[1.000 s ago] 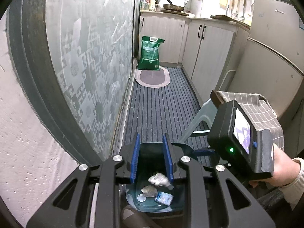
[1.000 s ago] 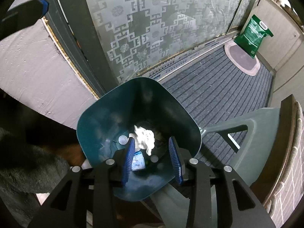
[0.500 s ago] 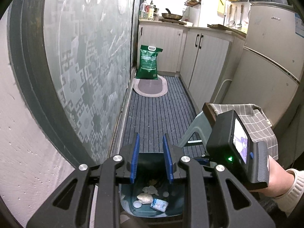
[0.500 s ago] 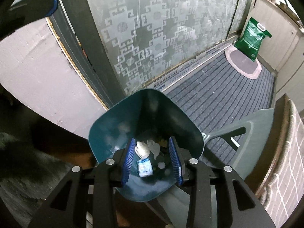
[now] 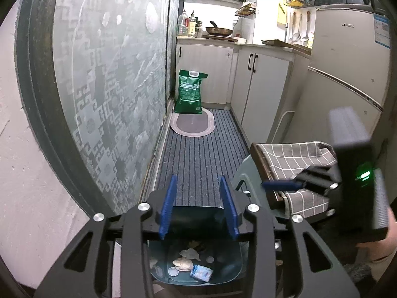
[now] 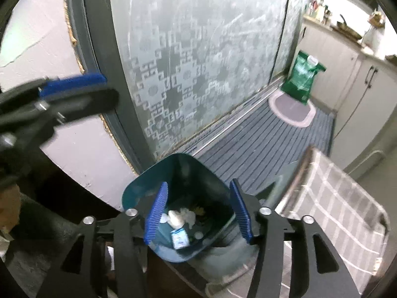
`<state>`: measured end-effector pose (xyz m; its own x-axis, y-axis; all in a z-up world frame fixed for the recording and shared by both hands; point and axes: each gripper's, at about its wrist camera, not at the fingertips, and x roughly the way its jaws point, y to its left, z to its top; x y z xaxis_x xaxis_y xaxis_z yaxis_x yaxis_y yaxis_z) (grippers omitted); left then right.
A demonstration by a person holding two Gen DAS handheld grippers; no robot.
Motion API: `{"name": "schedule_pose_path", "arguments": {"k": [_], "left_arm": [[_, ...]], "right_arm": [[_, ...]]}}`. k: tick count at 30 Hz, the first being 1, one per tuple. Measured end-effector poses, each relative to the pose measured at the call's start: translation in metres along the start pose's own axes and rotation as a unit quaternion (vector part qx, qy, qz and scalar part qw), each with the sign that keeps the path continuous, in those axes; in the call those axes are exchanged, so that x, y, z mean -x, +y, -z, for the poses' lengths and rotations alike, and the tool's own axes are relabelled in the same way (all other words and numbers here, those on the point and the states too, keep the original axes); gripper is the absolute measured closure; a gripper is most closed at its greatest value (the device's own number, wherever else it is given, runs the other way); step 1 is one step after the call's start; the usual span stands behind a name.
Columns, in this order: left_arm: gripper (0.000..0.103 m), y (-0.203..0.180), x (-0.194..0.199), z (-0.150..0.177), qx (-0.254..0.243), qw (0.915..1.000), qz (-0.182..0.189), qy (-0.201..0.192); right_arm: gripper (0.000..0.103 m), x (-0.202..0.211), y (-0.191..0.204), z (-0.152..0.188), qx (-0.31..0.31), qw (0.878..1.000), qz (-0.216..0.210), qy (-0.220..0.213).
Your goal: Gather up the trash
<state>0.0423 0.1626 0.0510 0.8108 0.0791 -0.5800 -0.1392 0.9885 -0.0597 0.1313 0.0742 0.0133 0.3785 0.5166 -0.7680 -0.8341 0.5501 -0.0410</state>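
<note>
**Both grippers above bin, nothing held**

Left wrist: left gripper [image 5: 198, 204] jaws part open and opening, nothing between them. Teal bin [image 5: 230, 268] below holds crumpled tissue [image 5: 189, 253], blue packet [image 5: 201, 272], white cap [image 5: 172, 271]. Right gripper [image 5: 280, 185] at right, over checked cloth [image 5: 295, 157].

Right wrist: right gripper [image 6: 199, 214] jaws wide, opening, empty, straddling bin [image 6: 139, 188]. Trash lies on its bottom: tissue [image 6: 187, 215], packet [image 6: 179, 239].

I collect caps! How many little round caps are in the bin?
2. One cap lies left of the blue packet on the floor of the bin; the other lies toward the right. More may hide under the paper.
</note>
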Motion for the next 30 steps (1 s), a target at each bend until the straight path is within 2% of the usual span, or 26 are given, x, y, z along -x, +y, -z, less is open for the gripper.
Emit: {"name": "schedule_pose_path", "arguments": {"k": [4, 10, 12, 16, 20, 30], "left_arm": [[0.049, -0.004, 0.008, 0.006, 0.008, 0.9999, -0.003, -0.008], [0.03, -0.015, 0.018, 0.02, 0.01, 0.9998, -0.01, -0.015], [0.023, -0.019, 0.02, 0.026, 0.005, 0.9997, -0.016, -0.016], [0.008, -0.026, 0.025, 0.037, -0.005, 0.9994, -0.025, -0.021], [0.004, -0.032, 0.028, 0.047, 0.001, 0.9996, -0.023, -0.016], [0.003, -0.06, 0.03, 0.067, -0.013, 0.9992, -0.037, 0.008]], "right_arm": [[0.041, 0.032, -0.01, 0.008, -0.013, 0.999, 0.024, -0.024], [0.025, 0.075, -0.027, 0.036, -0.054, 0.995, 0.061, -0.055], [0.015, 0.087, -0.033, 0.051, -0.069, 0.993, 0.077, -0.062], [0.006, 0.104, -0.041, 0.077, -0.096, 0.989, 0.083, -0.072], [0.004, 0.109, -0.039, 0.095, -0.106, 0.988, 0.089, -0.061], [0.004, 0.125, -0.033, 0.131, -0.125, 0.986, 0.091, -0.06]]}}
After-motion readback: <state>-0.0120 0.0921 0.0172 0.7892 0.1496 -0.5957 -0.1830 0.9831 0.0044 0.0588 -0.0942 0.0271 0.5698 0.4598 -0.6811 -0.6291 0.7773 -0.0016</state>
